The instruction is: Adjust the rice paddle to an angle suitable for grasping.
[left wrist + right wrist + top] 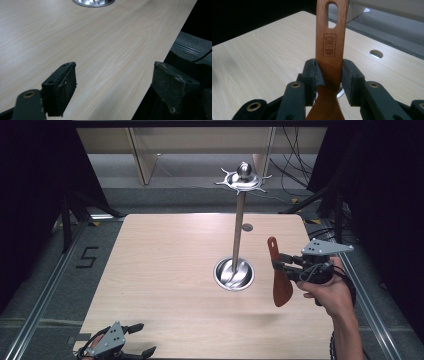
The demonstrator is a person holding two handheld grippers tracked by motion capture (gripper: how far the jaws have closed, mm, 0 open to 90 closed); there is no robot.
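Right gripper raised above the tabletop, jaws clamped on the handle of a wooden spatula held upright, blade down, just right of the metal stand's base; left gripper at the near edge, jaws spread, holding nothing.

A wooden spatula stands just right of the rack's base.

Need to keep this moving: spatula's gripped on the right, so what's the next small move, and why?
Probably lift the spatula toward the hooks on the stand. The right gripper clamps its handle, hanging hole uppermost, yet it sits below and right of the hooked top.
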